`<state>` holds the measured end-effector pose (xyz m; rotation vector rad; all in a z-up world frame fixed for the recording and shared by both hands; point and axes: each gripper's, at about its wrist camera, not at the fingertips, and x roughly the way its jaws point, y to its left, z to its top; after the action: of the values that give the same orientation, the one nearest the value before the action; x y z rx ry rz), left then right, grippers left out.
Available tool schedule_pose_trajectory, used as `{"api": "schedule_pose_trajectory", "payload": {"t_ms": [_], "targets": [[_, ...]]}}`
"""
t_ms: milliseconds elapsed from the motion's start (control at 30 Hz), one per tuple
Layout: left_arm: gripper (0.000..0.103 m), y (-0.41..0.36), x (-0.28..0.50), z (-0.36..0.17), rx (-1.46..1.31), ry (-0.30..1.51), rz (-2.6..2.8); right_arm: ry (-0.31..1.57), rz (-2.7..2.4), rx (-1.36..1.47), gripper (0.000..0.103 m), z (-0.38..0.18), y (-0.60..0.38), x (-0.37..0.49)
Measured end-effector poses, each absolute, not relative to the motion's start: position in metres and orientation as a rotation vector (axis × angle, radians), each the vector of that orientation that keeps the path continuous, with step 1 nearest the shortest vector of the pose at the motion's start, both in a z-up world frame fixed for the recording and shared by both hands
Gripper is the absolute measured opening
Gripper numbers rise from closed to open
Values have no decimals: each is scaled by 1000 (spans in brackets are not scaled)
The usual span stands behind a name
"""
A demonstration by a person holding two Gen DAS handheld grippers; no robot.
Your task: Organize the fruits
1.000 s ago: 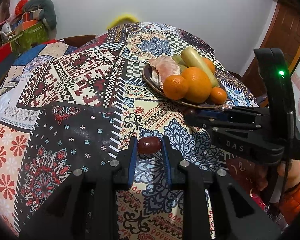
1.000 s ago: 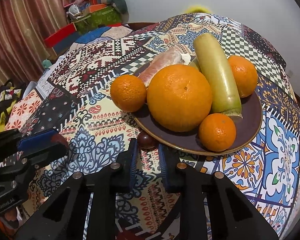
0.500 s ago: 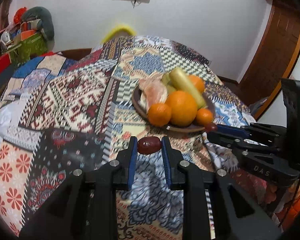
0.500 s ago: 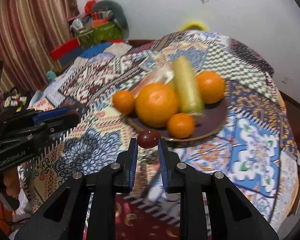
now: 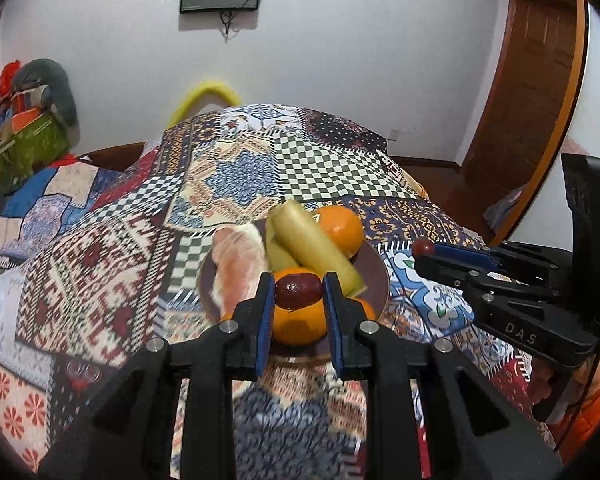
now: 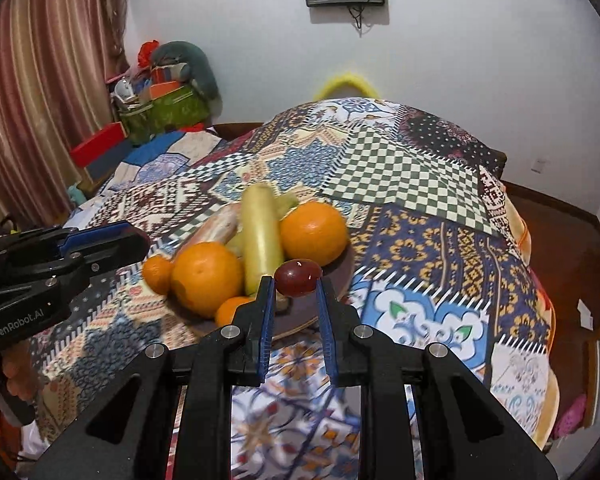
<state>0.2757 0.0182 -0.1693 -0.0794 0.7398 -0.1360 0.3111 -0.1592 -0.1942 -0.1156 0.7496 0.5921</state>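
- L gripper (image 5: 298, 292) clamped on dark red fruit (image 5: 298, 290), long axis crosswise betw pads, held above plate (image 5: 376, 264).
- R gripper (image 6: 296, 282) pinching 2nd red fruit (image 6: 298, 277), nr plate's right rim.
- Plate ahead/below both; L looks nearer centre, prob. (blurred).

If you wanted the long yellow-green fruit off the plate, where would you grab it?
Grip the long yellow-green fruit around its upper half, coming down from above with the jaws across its narrow width. It lies propped on the big orange, its lower end crowded by the small orange; only the top end sticks up free.
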Motion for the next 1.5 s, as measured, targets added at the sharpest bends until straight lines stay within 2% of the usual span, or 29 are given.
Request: {"api": "schedule_pose_trajectory", "payload": {"t_ms": [333, 667, 733, 800, 900, 1167, 1500], "targets": [[24, 8, 327, -195, -76, 810, -161, 805, 620, -128, 19, -219, -151, 342], [24, 8, 339, -202, -76, 830, -164, 845, 639, -118, 20, -237, -145, 351], [26, 8, 340, -203, -75, 835, -163, 852, 635, -120, 22, -238, -144, 353], [30, 8, 340, -203, -77, 843, -166, 855, 630, -111, 32, -238, -146, 353], [30, 8, 336, -200, -78, 838, -164, 842, 622, -93, 34, -234, -151, 352], [30, 13, 308, -170, -89, 771, -136, 760, 597, -52, 34, -200, -168, 335], [30, 19, 239, -83, -99, 557, -94, 531, 580, -32, 34, -112, -185, 268]]}}
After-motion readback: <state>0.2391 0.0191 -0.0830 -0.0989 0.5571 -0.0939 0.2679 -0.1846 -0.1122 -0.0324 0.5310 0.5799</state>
